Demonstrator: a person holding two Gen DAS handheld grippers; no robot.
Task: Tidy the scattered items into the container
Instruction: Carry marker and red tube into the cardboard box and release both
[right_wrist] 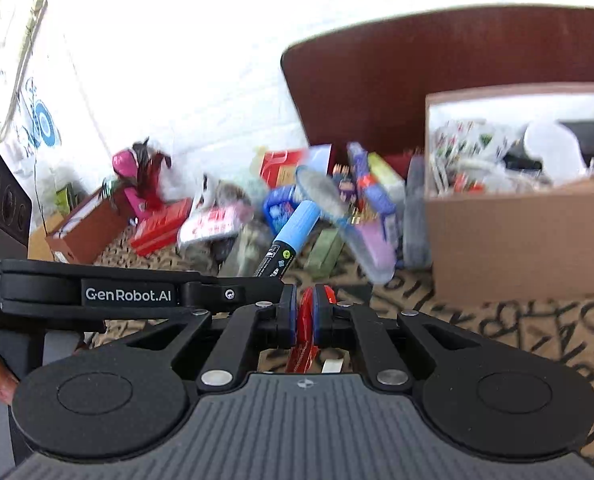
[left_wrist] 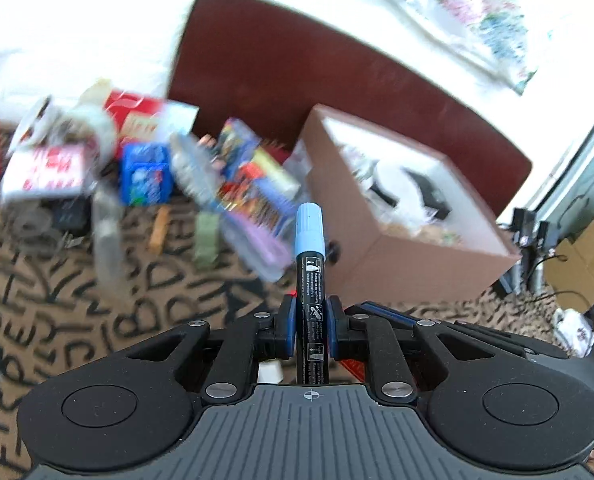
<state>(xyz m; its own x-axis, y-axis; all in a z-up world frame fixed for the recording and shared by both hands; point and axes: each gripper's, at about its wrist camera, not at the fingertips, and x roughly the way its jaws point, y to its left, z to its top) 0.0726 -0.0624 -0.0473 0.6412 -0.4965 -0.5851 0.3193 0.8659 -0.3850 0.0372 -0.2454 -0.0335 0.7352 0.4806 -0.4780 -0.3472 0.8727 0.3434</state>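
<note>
My left gripper (left_wrist: pixel 311 322) is shut on a black marker with a light blue cap (left_wrist: pixel 310 264), which stands upright between the pads. The same marker (right_wrist: pixel 293 236) shows in the right wrist view, sticking out past the left gripper's arm (right_wrist: pixel 129 294). My right gripper (right_wrist: pixel 305 316) is shut on a thin red packet (right_wrist: pixel 306 332) that hangs down between its pads. The brown cardboard box (left_wrist: pixel 409 264) stands ahead on the right and holds several items; it also appears as the box (right_wrist: pixel 517 240). A blurred pile of scattered packets and boxes (left_wrist: pixel 157 176) lies left of it.
The floor is a tan rug with black lettering (left_wrist: pixel 77 312). A dark red panel (left_wrist: pixel 297 72) stands behind the pile and box. A second cardboard box (left_wrist: pixel 585 260) and cables sit at the far right. A pink toy (right_wrist: pixel 137 176) and a red box (right_wrist: pixel 161 226) lie at the left.
</note>
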